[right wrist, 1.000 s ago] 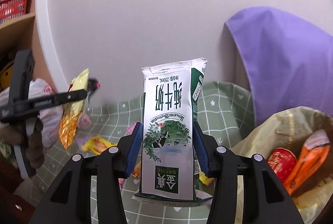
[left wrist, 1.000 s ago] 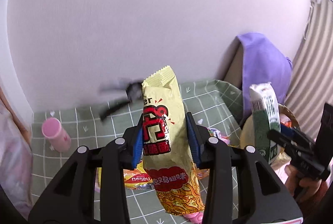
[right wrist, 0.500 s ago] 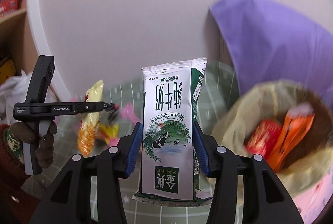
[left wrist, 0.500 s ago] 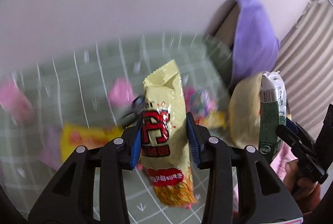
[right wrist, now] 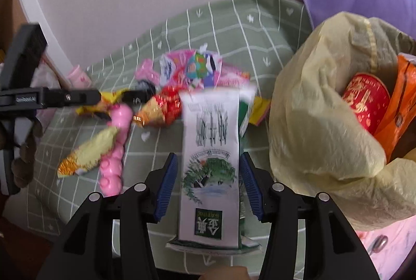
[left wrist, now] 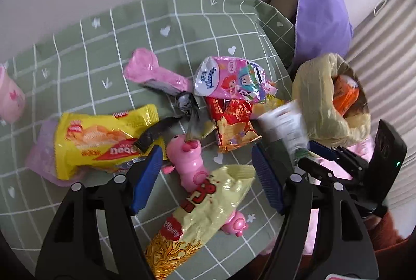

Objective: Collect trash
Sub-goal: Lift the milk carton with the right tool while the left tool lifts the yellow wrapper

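Note:
My left gripper [left wrist: 206,176] is open. The pale yellow noodle packet [left wrist: 200,209] lies loose between its jaws on the green checked cloth [left wrist: 182,20], partly over a pink pig toy [left wrist: 187,160]. My right gripper [right wrist: 208,186] has its jaws spread a little wider than the green-and-white milk carton [right wrist: 210,163] that stands blurred between them. The yellow trash bag [right wrist: 319,124] stands open at the right, with a red can [right wrist: 366,100] and an orange packet [right wrist: 400,103] inside. The bag [left wrist: 319,95] and the carton [left wrist: 286,124] also show in the left wrist view.
Loose trash lies on the cloth: a yellow wafer packet [left wrist: 104,134], a red snack packet [left wrist: 231,124], a pink tissue pack [left wrist: 228,77], a pink bone-shaped wrapper [left wrist: 153,72], a crumpled dark wrapper [left wrist: 187,103]. A pink cup [left wrist: 10,98] stands far left. A purple cloth [left wrist: 319,7] hangs behind.
Both grippers tilted down toward the table. My left gripper opened and the noodle packet dropped onto the cloth. My right gripper's jaws widened around the milk carton, which is blurred.

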The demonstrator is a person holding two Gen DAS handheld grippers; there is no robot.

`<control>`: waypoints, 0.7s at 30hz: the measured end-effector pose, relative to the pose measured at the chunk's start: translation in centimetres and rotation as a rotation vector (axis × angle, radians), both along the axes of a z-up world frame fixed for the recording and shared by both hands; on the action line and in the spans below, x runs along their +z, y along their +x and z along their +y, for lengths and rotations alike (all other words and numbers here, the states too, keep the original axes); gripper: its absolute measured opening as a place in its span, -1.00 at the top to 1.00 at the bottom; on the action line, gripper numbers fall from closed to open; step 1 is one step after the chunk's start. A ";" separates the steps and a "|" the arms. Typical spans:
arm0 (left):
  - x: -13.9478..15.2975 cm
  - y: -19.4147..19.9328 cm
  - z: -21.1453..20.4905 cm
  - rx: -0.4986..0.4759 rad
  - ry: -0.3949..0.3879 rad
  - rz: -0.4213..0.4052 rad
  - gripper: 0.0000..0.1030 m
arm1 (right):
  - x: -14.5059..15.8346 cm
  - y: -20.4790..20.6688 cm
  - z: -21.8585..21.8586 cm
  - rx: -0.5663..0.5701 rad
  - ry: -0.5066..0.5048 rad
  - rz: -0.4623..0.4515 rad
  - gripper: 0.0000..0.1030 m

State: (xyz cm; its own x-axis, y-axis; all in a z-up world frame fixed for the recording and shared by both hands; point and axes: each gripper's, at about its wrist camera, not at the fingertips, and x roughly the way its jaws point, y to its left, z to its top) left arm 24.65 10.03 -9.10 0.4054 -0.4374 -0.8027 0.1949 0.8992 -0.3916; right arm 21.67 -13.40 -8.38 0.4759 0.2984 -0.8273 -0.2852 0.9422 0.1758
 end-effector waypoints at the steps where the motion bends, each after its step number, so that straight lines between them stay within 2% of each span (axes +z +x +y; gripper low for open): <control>1: 0.3 -0.3 0.0 0.011 0.014 -0.018 -0.30 | 0.0 0.0 -0.1 0.002 0.015 0.008 -0.02; 6: 1.1 -1.8 0.8 0.032 0.038 -0.079 -0.30 | -0.8 1.1 0.8 -0.005 0.002 0.059 -0.02; 9: 1.0 -2.5 1.4 0.037 0.059 -0.088 -0.30 | -1.7 2.6 1.9 0.007 -0.065 0.097 -0.02; 12: 1.0 -3.3 2.1 0.042 0.047 -0.091 -0.30 | -2.2 4.1 3.0 0.030 -0.126 0.107 -0.02; 15: 1.0 -3.7 1.8 0.000 0.041 -0.081 -0.30 | -2.6 5.1 3.8 0.068 -0.164 0.108 0.00; 21: 0.9 -4.5 -1.0 -0.142 0.136 -0.091 -0.30 | 1.6 3.0 2.7 0.062 -0.072 -0.046 0.03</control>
